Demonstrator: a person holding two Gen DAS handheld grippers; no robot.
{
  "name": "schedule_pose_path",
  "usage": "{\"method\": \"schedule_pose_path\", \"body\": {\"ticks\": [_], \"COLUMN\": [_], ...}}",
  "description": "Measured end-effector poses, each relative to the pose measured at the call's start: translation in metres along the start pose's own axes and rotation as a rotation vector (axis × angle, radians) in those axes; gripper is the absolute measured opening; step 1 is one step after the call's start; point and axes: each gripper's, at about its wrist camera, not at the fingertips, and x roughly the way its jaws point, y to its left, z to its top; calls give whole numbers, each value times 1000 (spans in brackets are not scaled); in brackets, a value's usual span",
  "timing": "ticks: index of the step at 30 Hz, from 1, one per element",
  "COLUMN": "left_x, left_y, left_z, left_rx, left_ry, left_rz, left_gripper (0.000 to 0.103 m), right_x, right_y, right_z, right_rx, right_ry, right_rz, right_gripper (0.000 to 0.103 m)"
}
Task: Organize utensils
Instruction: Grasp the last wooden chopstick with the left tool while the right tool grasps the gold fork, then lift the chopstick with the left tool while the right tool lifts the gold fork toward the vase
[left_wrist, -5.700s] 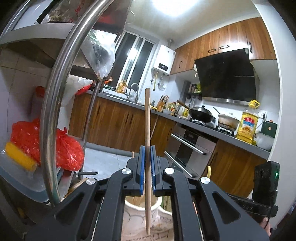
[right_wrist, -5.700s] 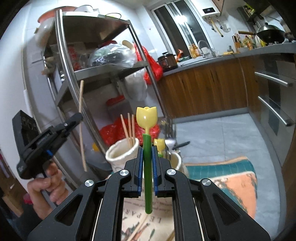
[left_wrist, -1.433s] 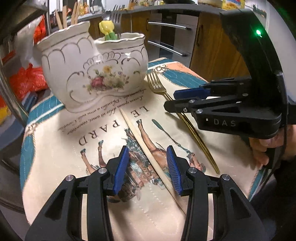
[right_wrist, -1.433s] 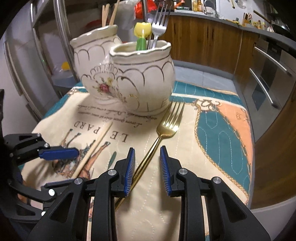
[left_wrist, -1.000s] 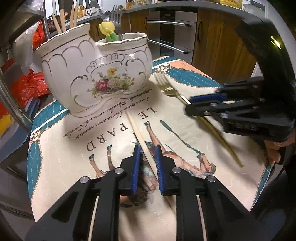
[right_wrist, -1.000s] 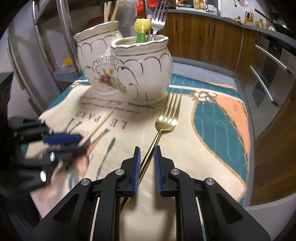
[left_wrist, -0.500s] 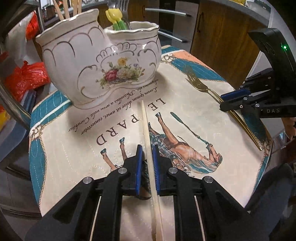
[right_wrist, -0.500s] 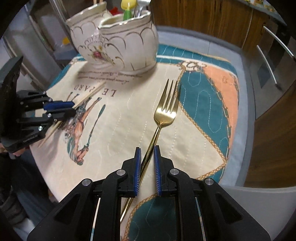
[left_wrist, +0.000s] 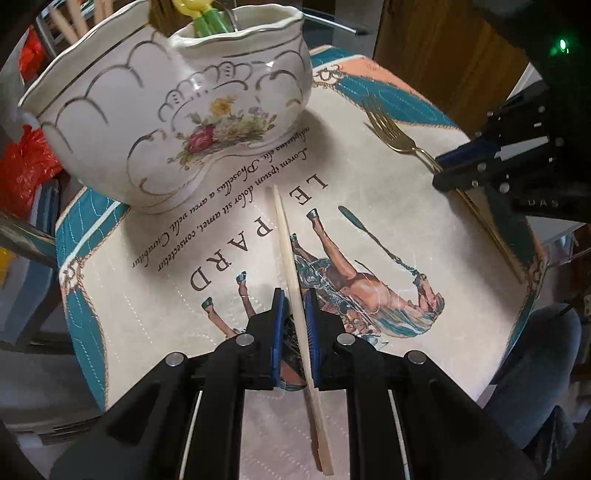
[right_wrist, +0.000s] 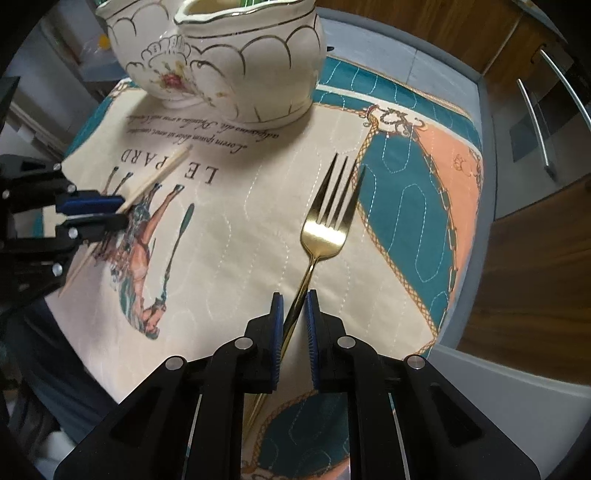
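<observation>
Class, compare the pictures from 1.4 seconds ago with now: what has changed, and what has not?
Both claws closed: the left claw on the chopstick, the right claw on the fork, and both have lifted. The holder and cloth stayed put.

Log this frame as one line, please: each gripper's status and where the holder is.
left gripper: shut on wooden chopstick | right gripper: shut on gold metal fork | white floral ceramic holder: beyond both, on printed cloth mat

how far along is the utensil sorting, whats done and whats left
Done: chopsticks and tulip-topped utensils already stand in the ceramic holder. In hand: left gripper is shut on a chopstick, right gripper on the gold fork. Left: dropping both into the holder.
</observation>
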Motion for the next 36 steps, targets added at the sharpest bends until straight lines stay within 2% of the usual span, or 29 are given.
{"method": "schedule_pose_path", "body": {"ticks": [5,10,19,27,33,36], "left_x": [0,-10,-63,-99,-122,-124], "left_y": [-6,6,28,37,51,60], "left_z": [0,-16,-57,-66,-67,-65], "left_rx": [-8,-63,-162,-194,-254,-288], "left_ry": [-23,-108,-392,-648,-792,-832], "left_rz": [16,5,-91,-1,-3,-13], "left_gripper": [6,6,6,6,6,6], "right_x": [-4,-11,-38,-67,-80,-87], "right_y": [-17,-38,-47,-32,-15,-8], "right_z": [-9,-19,-30,-52,-53,-52], "right_rx": [70,141,158,159,130,115], "right_ry": [-55,-128,-306,-529,-621,-665], "right_rz": [48,91,137,142,134,137], "right_gripper": [9,7,7,7,7,7]}}
